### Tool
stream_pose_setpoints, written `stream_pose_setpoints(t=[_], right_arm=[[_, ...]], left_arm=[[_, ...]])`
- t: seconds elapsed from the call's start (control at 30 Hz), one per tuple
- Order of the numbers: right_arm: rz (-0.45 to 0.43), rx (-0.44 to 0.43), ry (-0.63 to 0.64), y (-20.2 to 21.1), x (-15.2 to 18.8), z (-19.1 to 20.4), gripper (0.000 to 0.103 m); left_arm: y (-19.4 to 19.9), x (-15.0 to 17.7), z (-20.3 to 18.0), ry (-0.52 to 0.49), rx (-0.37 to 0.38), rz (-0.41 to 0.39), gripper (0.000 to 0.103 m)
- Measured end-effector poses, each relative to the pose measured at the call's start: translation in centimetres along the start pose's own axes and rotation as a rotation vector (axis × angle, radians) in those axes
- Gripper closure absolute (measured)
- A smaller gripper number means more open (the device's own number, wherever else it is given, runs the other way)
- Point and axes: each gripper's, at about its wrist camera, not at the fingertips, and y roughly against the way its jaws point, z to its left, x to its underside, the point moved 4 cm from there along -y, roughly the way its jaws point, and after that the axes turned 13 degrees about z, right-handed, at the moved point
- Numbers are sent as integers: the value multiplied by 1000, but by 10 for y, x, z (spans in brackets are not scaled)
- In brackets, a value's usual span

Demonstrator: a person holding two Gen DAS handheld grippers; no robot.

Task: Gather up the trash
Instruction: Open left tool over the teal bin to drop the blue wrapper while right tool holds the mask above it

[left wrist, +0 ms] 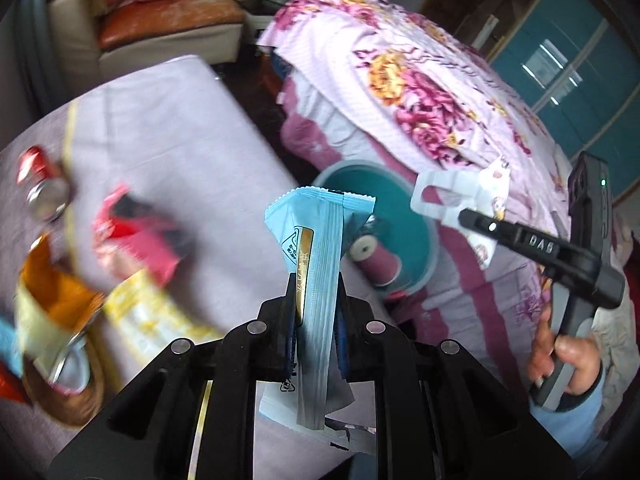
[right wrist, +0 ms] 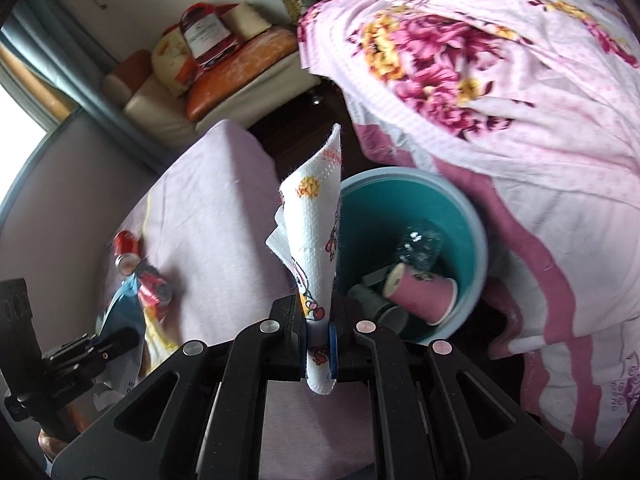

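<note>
We tilt our left hand-held gripper (left wrist: 316, 300) downward, clamped on a blue wrapper (left wrist: 316, 248); our right hand-held gripper (right wrist: 318, 320), likewise tilted, pinches a printed napkin (right wrist: 314, 232), teal bin (right wrist: 476, 216) just ahead.

Soft daylight from the left — motion-blurred, fisheye-warped edges.

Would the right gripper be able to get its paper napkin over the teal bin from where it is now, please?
Probably yes. The right gripper is shut on the paper napkin, and the teal bin stands open-topped just ahead to its right, with nothing between them. The floral quilt hangs close beside the rim.
</note>
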Motion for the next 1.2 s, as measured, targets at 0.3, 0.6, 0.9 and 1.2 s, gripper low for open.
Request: stream_pose_setpoints(t=[0.3,0.6,0.9,1.2], right_arm=[[21,18,-62,-4,-13,-44,96],[52,34,-86,-15,-21,-58,95],[67,49,-100,-21,-26,-59,95],[91,57,-94,-32,-31,-50,93]], left_arm=[[-63,-47,-48,-44,42,70,87],[-88,-63,-57,-51,47,102,86],[-92,-81,-54,-24,41,61,18],[-89,-69,-35,0,25,90,12]])
